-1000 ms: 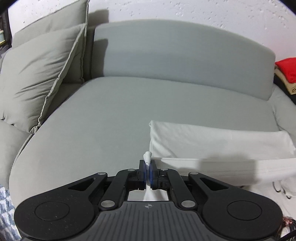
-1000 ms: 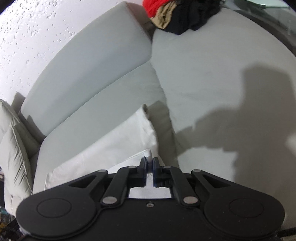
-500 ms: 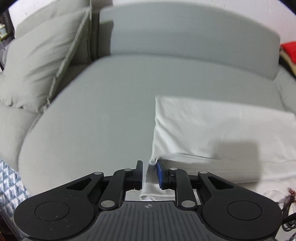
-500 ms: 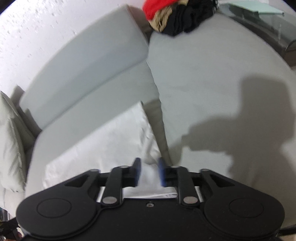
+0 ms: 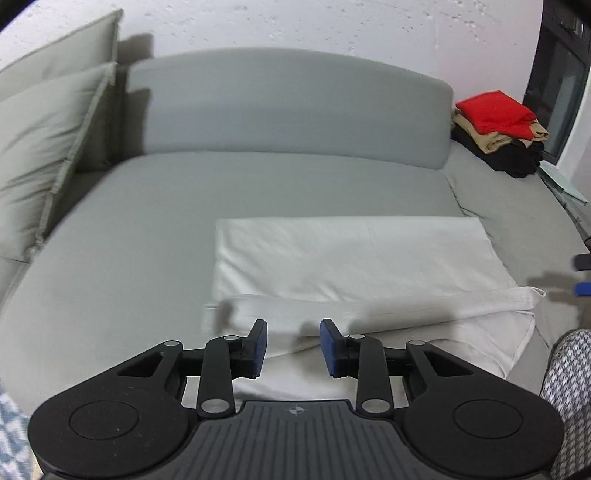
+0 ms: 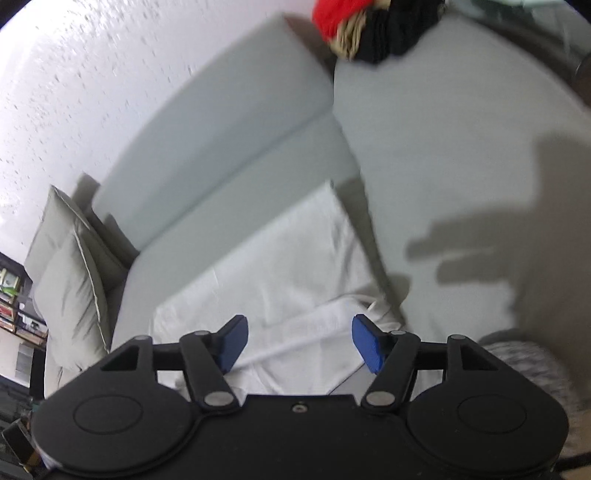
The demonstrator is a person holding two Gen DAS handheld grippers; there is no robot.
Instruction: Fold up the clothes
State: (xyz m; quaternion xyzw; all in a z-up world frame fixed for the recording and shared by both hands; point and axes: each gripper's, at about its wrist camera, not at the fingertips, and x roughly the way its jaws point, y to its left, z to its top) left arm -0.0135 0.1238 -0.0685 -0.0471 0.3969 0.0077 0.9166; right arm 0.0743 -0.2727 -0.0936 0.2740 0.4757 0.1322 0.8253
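Note:
A white garment (image 5: 354, 258) lies folded into a long rectangle on the grey sofa seat (image 5: 155, 206), its near edge doubled over in a thick band. My left gripper (image 5: 291, 345) hovers over that near edge towards its left end; its jaws are opening and nothing is pinched between the blue pads. In the right wrist view the same white garment (image 6: 280, 266) spreads away from my right gripper (image 6: 299, 343), whose jaws are also opening, well apart above the cloth's near right corner without pressing it. The right gripper's blue tips show at the right edge of the left wrist view.
A pile of folded clothes (image 5: 498, 133), red on tan on black, sits at the sofa's far right corner, also seen as a pile (image 6: 369, 26). Grey cushions (image 5: 40, 147) lean at the left end. The backrest (image 5: 295, 107) runs behind. Patterned fabric (image 5: 569, 391) shows at lower right.
Both grippers let go of the white cloth and their jaws spread apart. The garment's near edge dropped flat onto the sofa, and both grippers drew back from it.

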